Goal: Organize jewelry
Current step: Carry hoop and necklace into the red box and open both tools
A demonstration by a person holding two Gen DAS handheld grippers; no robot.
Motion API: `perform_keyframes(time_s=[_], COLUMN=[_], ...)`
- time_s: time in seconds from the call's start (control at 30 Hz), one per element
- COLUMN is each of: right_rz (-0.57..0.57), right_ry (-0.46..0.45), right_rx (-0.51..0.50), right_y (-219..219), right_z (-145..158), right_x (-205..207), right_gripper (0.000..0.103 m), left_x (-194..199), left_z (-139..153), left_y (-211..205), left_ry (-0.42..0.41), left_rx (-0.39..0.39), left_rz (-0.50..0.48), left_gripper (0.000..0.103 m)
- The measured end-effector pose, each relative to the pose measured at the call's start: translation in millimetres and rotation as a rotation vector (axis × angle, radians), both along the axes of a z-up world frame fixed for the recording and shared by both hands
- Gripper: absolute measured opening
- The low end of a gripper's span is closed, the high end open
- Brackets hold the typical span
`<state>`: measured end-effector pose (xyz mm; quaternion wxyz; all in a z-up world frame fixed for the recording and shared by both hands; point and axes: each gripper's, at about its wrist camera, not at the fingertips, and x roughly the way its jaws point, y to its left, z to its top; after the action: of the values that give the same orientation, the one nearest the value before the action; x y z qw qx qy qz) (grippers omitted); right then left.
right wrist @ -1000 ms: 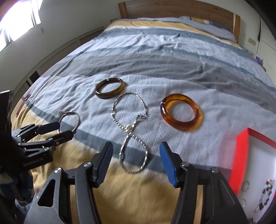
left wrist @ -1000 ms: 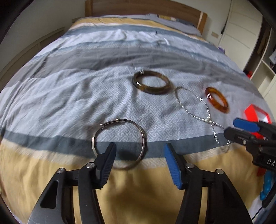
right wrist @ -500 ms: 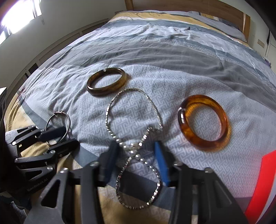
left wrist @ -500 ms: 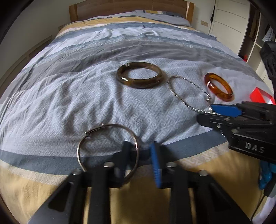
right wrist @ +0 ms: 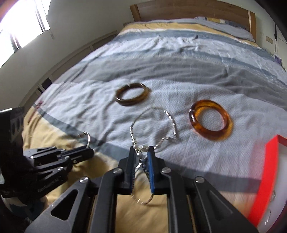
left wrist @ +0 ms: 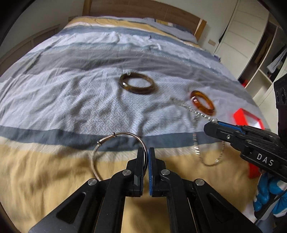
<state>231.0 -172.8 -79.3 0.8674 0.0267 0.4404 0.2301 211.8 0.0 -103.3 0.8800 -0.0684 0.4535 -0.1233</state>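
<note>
My left gripper (left wrist: 146, 150) is shut on the rim of a thin silver bangle (left wrist: 100, 147), which stands lifted off the bedspread; the same gripper (right wrist: 89, 152) shows at the left of the right wrist view. My right gripper (right wrist: 141, 150) is shut on a silver bead necklace (right wrist: 168, 116), one loop trailing on the bed, another dangling below the jaws. In the left wrist view the right gripper (left wrist: 213, 123) holds the necklace (left wrist: 197, 150) at the right. A dark brown bangle (left wrist: 137, 85) (right wrist: 131, 94) and an amber bangle (left wrist: 202, 102) (right wrist: 209, 120) lie flat farther up the bed.
Everything lies on a bedspread (left wrist: 71, 93) striped in grey, blue and yellow. A red-rimmed jewelry box (right wrist: 269, 170) (left wrist: 247, 116) sits at the right edge. A wooden headboard (left wrist: 143, 12) and white wardrobes (left wrist: 238, 35) stand beyond. A blue-gloved hand (left wrist: 269, 193) holds the right gripper.
Both grippers went from wide open to shut: the left closed on the silver bangle's rim, the right on the necklace's middle. Both pieces now hang partly lifted off the bedspread.
</note>
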Motion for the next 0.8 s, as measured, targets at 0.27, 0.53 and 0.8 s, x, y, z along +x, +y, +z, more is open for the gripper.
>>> perform_keyframes(time_s=[0.27, 0.53, 0.8], right_rz=[-0.018, -0.05, -0.12], right_ry=[-0.099, -0.199, -0.261], right_rx=[0.016, 0.014, 0.028], right_y=[-8.6, -28.8, -74.1], right_z=[63.8, 116.6, 146.0], right_x=[-63.1, -124.0, -165.4], right_gripper=[0.011, 0.011, 0.011], left_x=[-52.3, -98.7, -130.8], left_z=[60.2, 108.1, 138.2], left_y=[-6.4, -28.2, -70.3], left_ry=[-0.106, -0.197, -0.245], left_rx=[-0.013, -0.027, -0.028], left_rz=[-0.023, -0.063, -0.134], left_gripper=[0.004, 0.004, 0.004])
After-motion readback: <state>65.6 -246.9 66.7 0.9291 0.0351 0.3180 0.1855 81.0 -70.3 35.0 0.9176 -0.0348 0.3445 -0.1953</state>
